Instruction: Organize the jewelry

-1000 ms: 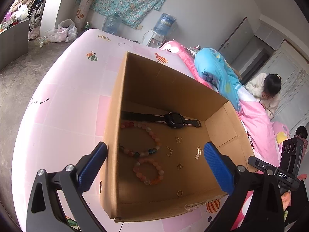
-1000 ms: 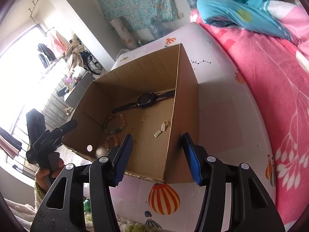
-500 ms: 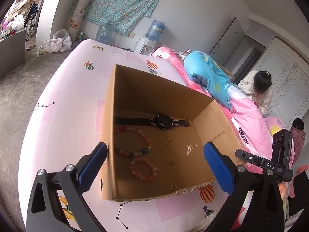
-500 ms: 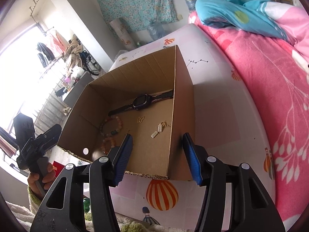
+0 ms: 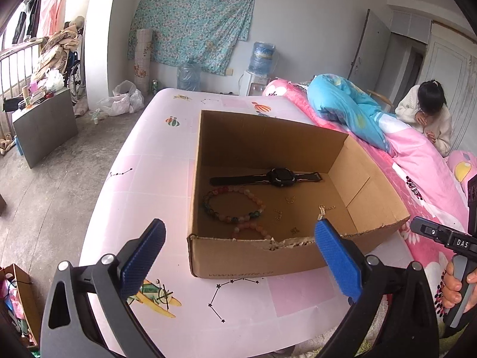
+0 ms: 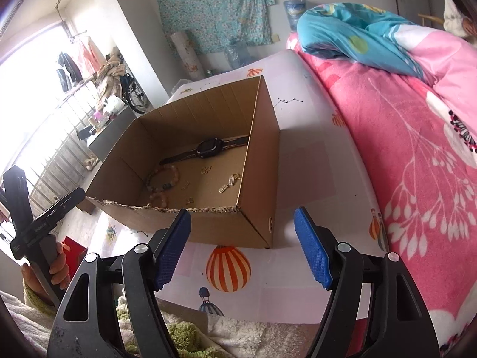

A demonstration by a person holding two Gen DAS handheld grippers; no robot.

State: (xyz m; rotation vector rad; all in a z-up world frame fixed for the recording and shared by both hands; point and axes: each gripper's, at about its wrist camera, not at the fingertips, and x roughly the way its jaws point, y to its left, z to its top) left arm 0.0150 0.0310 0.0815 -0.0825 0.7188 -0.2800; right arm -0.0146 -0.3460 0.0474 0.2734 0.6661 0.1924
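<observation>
Two bead bracelets (image 5: 233,205), watch (image 5: 280,177) in cardboard box (image 5: 256,261); left claw (image 5: 240,255) wide, right claw (image 6: 242,247) opening, empty.

box (image 5: 256,261) is plain matt brown cardboard with a ragged torn front rim; watch (image 5: 278,177) looks like dull black plastic or rubber; bracelets (image 5: 231,204) are glossy beads; tiny charms (image 6: 227,184) gold-ish metal; gripper pads (image 6: 313,253) ribbed blue rubber; bedsheet (image 5: 143,179) smooth pink cloth
</observation>
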